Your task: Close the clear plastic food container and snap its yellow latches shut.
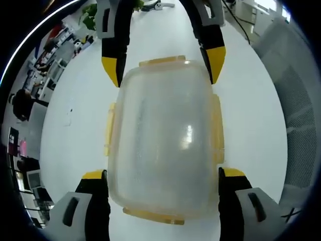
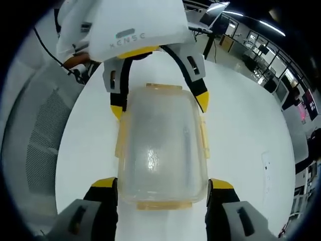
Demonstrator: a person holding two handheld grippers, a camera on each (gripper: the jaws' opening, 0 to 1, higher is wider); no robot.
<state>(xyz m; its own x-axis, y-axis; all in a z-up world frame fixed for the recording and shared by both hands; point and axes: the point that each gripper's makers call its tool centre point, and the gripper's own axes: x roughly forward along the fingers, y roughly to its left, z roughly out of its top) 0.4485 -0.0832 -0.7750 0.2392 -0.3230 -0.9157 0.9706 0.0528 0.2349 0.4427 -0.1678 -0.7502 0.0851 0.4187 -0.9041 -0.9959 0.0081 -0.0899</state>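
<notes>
A clear plastic food container (image 1: 163, 140) lies on the white table (image 1: 75, 130) with its frosted lid on top. Yellow latches (image 1: 216, 128) stick out along all its sides. My left gripper (image 1: 163, 174) is open, one jaw on each side of the container's near end, close against its walls. My right gripper (image 1: 164, 68) comes in from the opposite end, also open, its yellow tips flanking the far corners. In the right gripper view the same container (image 2: 163, 145) sits between my right gripper (image 2: 163, 184) at the bottom and the left gripper (image 2: 159, 107) at the top.
A grey mesh chair (image 1: 296, 115) stands beside the table, also seen as the mesh chair (image 2: 40, 145). A green plant (image 1: 90, 15) and small items sit at the table's far end. Office desks and a seated person (image 1: 22, 103) are beyond the table.
</notes>
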